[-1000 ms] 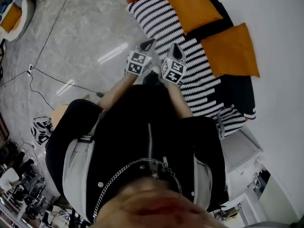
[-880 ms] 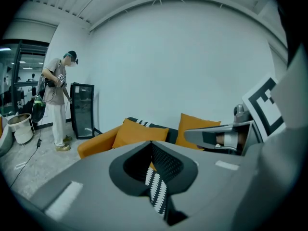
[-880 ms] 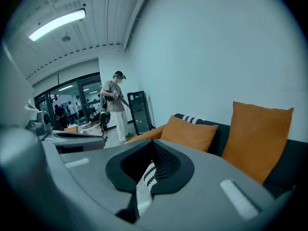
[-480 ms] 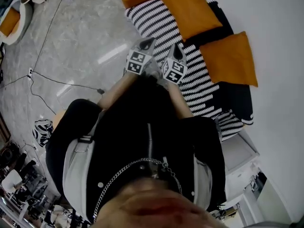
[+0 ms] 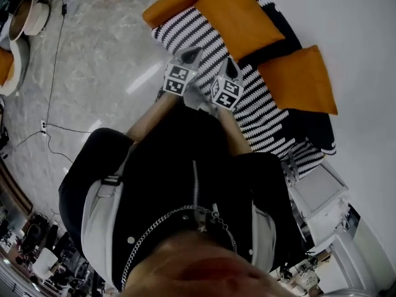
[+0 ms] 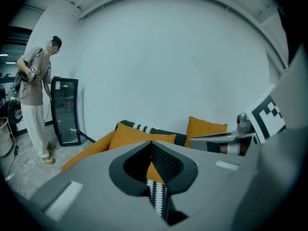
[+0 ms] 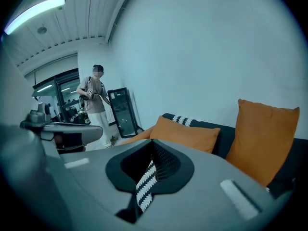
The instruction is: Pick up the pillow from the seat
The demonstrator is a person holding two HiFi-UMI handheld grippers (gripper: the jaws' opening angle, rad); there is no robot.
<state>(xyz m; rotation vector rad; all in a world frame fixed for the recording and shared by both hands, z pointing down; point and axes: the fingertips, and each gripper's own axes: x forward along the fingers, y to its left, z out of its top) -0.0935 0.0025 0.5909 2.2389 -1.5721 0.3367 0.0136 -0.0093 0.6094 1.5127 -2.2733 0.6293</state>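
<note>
A sofa with a black-and-white striped seat carries two orange pillows. The larger pillow lies flat just beyond both grippers, and it shows low ahead as pillow and pillow. The second pillow leans against the dark backrest at the right, seen also as pillow. My left gripper and right gripper are held side by side over the seat's front edge. Both are shut and empty, clear of the pillows. The left gripper and right gripper point at the sofa.
An orange armrest cushion runs along the sofa's far left end. A white cabinet stands beside the sofa at the right. Cables lie on the marble floor. A person stands near a glass case by the white wall.
The head view has shifted, so the sofa and pillows sit nearer and more to the left of the picture. Both grippers stay shut, side by side, over the seat's front edge.
</note>
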